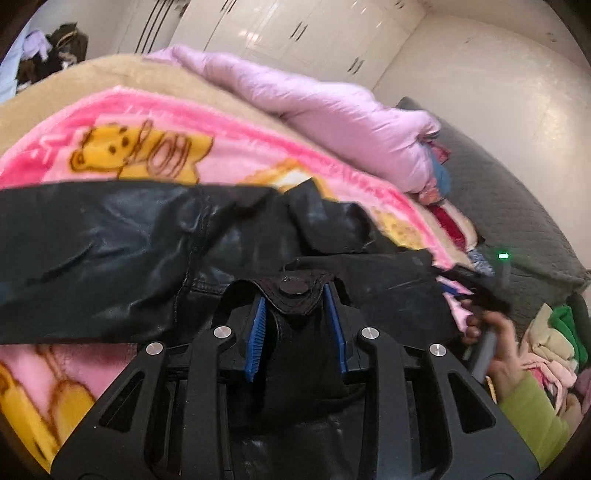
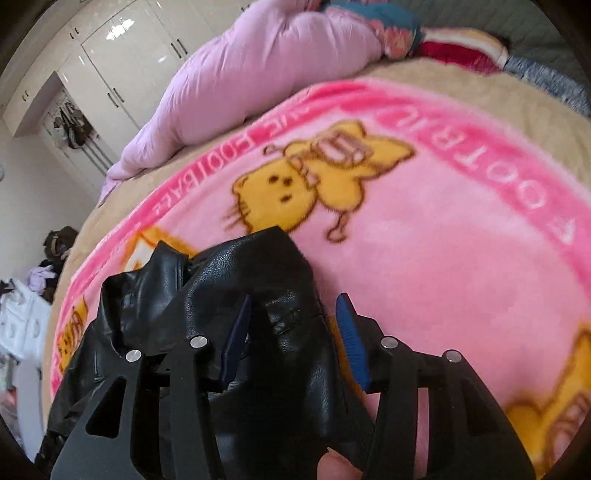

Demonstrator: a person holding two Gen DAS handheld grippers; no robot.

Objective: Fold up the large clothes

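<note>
On fuzzy pink blanket — creased, glossy black jacket.

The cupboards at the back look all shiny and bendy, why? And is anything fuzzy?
Left wrist view: room light glares off the glossy white cupboard doors, and the fisheye lens bends them; the person's hand at the right edge is smeared by motion blur. Right wrist view: the same cupboards shine and curve, the black leather jacket shows soft highlights, and the pink blanket looks slightly soft.

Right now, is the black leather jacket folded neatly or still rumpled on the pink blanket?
Still rumpled. The black leather jacket lies bunched and creased across the pink blanket, its sleeve stretched sideways, with no flat, squared-off fold showing in either view.
</note>
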